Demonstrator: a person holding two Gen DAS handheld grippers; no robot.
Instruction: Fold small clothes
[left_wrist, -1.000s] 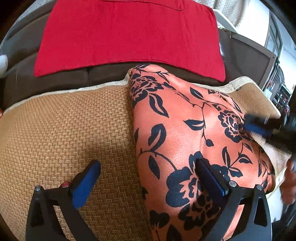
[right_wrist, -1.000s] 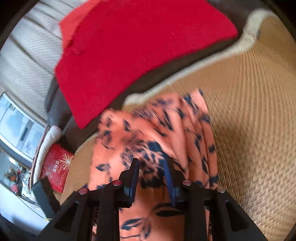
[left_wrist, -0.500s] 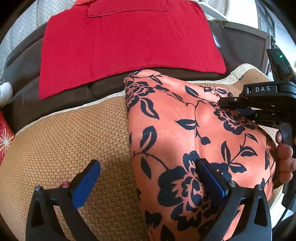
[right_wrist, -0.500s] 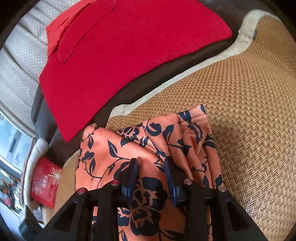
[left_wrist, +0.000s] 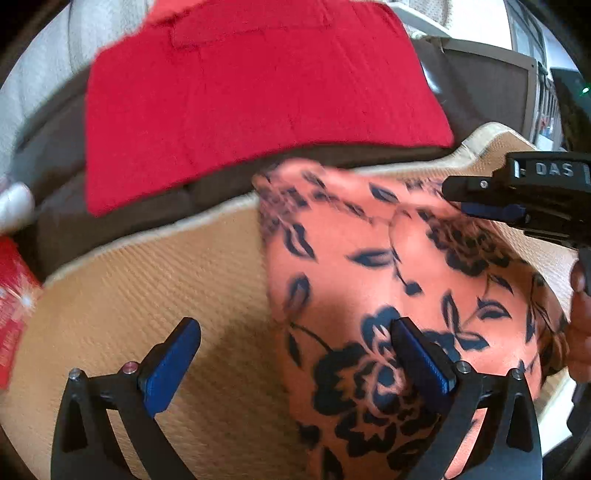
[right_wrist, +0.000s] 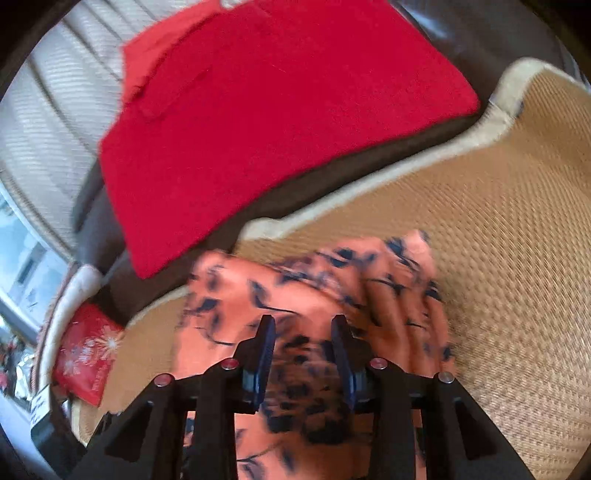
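Note:
An orange garment with black flowers (left_wrist: 369, 266) lies bunched on a woven tan mat (left_wrist: 147, 288); it also shows in the right wrist view (right_wrist: 295, 295). My left gripper (left_wrist: 295, 350) is open, its right finger over the garment's near part and its left finger over the bare mat. My right gripper (right_wrist: 303, 343) hovers over the garment with its jaws partly apart, a fold of cloth showing between them; the frame is blurred. The right gripper also shows in the left wrist view (left_wrist: 495, 210), at the garment's far right edge.
A red cloth (left_wrist: 251, 99) lies flat on the dark brown sofa (left_wrist: 110, 221) behind the mat; it also shows in the right wrist view (right_wrist: 277, 122). A red packet (right_wrist: 88, 350) sits at the left. The mat's cream border (right_wrist: 369, 195) runs behind the garment.
Both views have shifted and blurred. My right gripper's jaws have widened from their pinch on the cloth. The garment's far edge has moved a little.

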